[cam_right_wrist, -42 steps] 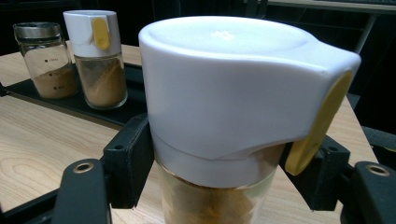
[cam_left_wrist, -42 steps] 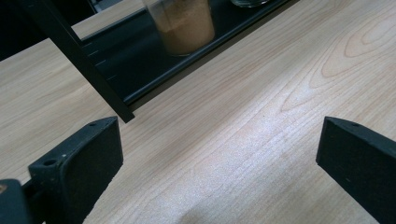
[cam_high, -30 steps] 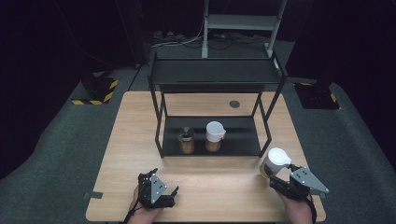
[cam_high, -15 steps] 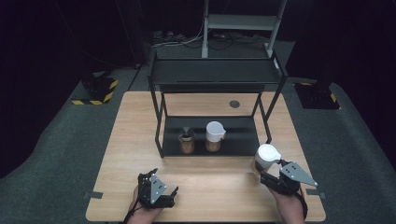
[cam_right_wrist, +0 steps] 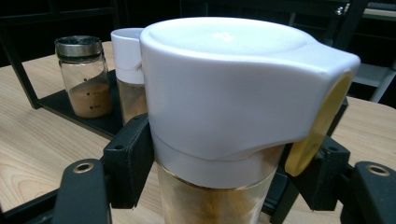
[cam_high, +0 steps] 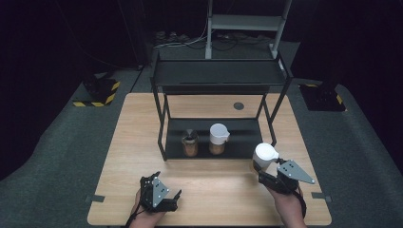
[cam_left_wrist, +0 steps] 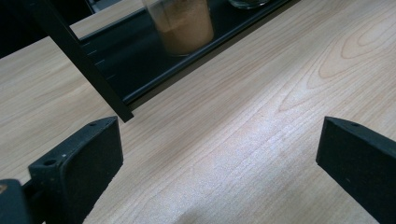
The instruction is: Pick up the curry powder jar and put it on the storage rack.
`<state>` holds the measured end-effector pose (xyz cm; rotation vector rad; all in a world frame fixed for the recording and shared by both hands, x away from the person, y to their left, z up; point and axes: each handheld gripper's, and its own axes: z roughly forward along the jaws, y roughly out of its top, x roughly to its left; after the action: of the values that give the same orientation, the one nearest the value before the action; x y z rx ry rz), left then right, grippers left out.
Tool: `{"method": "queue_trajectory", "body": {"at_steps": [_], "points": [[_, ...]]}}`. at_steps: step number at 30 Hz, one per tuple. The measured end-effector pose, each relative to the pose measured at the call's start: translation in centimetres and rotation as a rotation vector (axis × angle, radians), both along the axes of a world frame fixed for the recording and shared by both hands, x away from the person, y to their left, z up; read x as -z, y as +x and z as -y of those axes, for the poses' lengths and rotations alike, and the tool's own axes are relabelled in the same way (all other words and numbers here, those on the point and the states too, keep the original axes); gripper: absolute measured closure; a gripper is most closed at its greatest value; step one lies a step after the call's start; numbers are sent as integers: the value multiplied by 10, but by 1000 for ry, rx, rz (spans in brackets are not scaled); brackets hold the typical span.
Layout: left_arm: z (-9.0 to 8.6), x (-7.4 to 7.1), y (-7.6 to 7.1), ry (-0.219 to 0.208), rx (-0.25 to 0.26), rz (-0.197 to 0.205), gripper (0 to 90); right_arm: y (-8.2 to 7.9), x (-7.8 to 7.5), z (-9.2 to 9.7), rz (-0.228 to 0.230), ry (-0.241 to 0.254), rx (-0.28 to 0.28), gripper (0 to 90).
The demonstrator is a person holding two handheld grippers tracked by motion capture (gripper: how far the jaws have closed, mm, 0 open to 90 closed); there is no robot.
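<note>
- We take the table (cam_high: 142,142) first: a black rack (cam_high: 218,78) stands across its middle and far half, with its low shelf (cam_high: 242,142) facing the near edge.
- On that shelf we see a metal-capped jar (cam_high: 190,144) at the left and a white-lidded jar (cam_high: 218,137) just beside it to the right; the right end of the shelf is bare.
- We hold the task's thing, a white-capped jar (cam_high: 264,156), in the right gripper (cam_high: 264,172) off the rack's near right corner, above the table's near right part. Its long axis stands upright.
- The relation that counts: the bare shelf end lies ahead and to the left of the held jar, close by. We judge that the move goes under the rack's top shelf, past its right front leg (cam_high: 279,107).
- The right hand is much the nearer; the left gripper (cam_high: 164,202) rests by the near edge, left of centre, jaws spread wide with nothing between them.
- The right gripper view shows the pads (cam_right_wrist: 130,158) clamped on the glass just under the cap (cam_right_wrist: 233,84), and a yellow spout flap (cam_right_wrist: 317,121); the high view gives the gap to the shelf instead.
</note>
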<state>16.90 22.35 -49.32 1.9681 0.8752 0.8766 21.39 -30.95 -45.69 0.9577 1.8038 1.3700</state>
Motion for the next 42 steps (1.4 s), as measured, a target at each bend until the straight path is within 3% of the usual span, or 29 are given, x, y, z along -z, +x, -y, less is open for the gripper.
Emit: {"method": "queue_trajectory", "body": {"at_steps": [42], "points": [[-4, 0, 0, -13, 8, -1, 7, 38, -8, -29, 4, 5, -23, 298]]}}
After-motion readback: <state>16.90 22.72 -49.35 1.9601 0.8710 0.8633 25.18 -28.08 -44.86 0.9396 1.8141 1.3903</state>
